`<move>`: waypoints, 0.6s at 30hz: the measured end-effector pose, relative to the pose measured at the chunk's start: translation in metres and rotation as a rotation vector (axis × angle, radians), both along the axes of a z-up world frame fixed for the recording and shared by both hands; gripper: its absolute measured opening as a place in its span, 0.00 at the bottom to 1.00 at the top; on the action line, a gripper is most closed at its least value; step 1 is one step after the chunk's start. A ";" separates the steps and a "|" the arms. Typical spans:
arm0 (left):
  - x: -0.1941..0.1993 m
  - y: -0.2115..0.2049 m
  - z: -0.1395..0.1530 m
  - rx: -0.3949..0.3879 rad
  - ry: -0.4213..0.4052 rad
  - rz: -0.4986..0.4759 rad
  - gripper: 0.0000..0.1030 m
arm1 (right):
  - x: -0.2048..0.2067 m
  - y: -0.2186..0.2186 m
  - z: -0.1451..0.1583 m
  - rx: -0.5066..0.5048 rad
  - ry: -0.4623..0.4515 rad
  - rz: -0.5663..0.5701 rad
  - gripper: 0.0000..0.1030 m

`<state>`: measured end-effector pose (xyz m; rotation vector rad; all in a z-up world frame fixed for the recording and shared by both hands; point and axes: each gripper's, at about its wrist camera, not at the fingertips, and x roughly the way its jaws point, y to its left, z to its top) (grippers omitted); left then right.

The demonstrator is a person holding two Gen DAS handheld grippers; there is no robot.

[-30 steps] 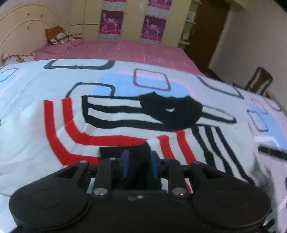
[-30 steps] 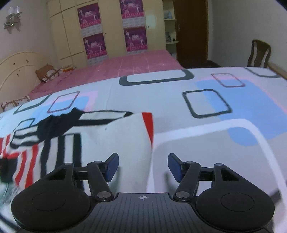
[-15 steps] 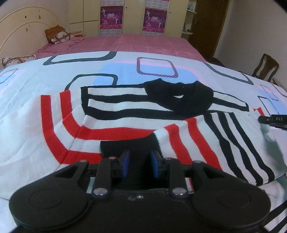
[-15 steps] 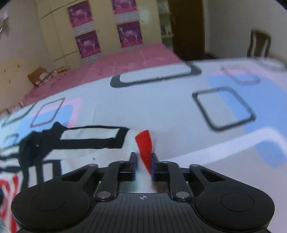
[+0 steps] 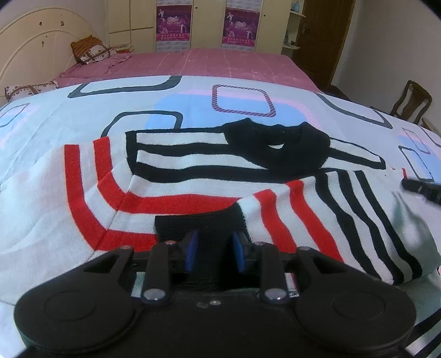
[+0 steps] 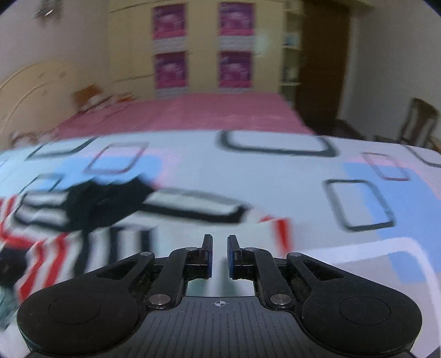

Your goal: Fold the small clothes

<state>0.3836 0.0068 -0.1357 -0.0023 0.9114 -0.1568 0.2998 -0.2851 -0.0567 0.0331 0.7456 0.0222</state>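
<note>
The left claw is clamped on the black cuff of a sleeve of the striped sweater, the blue pads pressing the knit from both sides. That sleeve lies folded across the sweater's body, its red and black bands running off to the right. Beyond it the black collar sits at the far edge of the garment, which lies spread on a bed cover printed with grey, blue and pink rounded squares. At the far right edge of the left wrist view, the tip of the other claw shows beside the sweater's white corner.

The right claw has just been closing; its jaws now stand nearly together on a pinch of white knit from the sweater's right edge, near a red stripe. This view is blurred. Past the cover lie a pink bedspread, a cream headboard, a wardrobe with purple posters and a wooden chair.
</note>
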 end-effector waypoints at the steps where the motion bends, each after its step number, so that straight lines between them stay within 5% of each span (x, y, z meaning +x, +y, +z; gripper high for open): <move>1: 0.000 0.000 0.000 0.001 0.001 -0.001 0.28 | -0.003 0.010 -0.004 -0.005 0.011 0.023 0.09; 7: -0.003 0.002 0.005 0.014 0.016 -0.005 0.41 | -0.012 0.041 -0.030 -0.095 0.060 0.074 0.13; 9: -0.008 0.007 0.010 0.016 0.009 0.008 0.64 | -0.015 0.044 -0.023 -0.054 0.056 0.071 0.15; 10: -0.011 0.009 0.013 0.016 -0.001 0.016 0.66 | -0.018 0.046 -0.019 -0.024 0.042 0.073 0.28; 11: -0.014 0.013 0.015 0.012 -0.011 0.023 0.66 | -0.018 0.050 -0.019 -0.021 0.038 0.071 0.53; 12: -0.016 0.018 0.017 0.006 -0.013 0.030 0.66 | -0.019 0.057 -0.021 -0.038 0.044 0.084 0.60; 15: -0.021 0.032 0.021 -0.003 -0.007 0.050 0.66 | -0.024 0.076 -0.035 -0.105 0.059 0.127 0.61; 18: -0.025 0.047 0.023 -0.004 -0.006 0.073 0.66 | -0.023 0.075 -0.028 -0.061 0.075 0.097 0.61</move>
